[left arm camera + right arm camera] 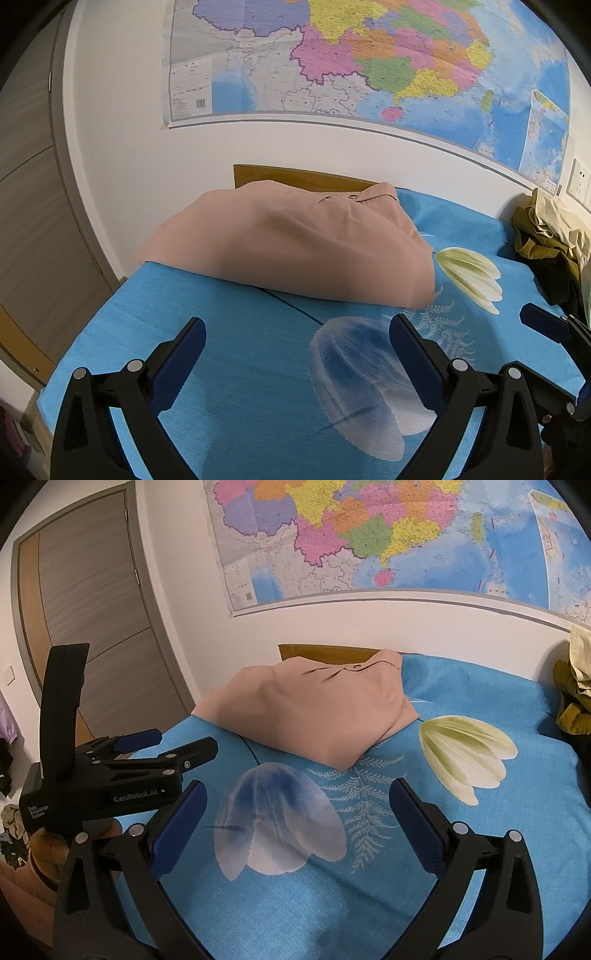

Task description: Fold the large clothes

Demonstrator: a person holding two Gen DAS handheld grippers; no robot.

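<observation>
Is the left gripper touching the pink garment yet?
Apart. In the left wrist view the open left gripper sits short of the pink garment, with a strip of blue bedsheet showing between them.

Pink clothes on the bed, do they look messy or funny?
The pink garment is folded but hangs over the bed's left edge. A crumpled clothes heap sits at the far right.

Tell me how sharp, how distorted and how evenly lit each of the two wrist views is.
Left wrist view: strong fisheye bending of the wall map, dark corners, and the near left edge of the pink garment smeared soft. Right wrist view: the same barrel curve on the door, but the garment's folds are crisper and the blue bedsheet is evenly lit, without glare; only soft shadows beneath the fingers.
</observation>
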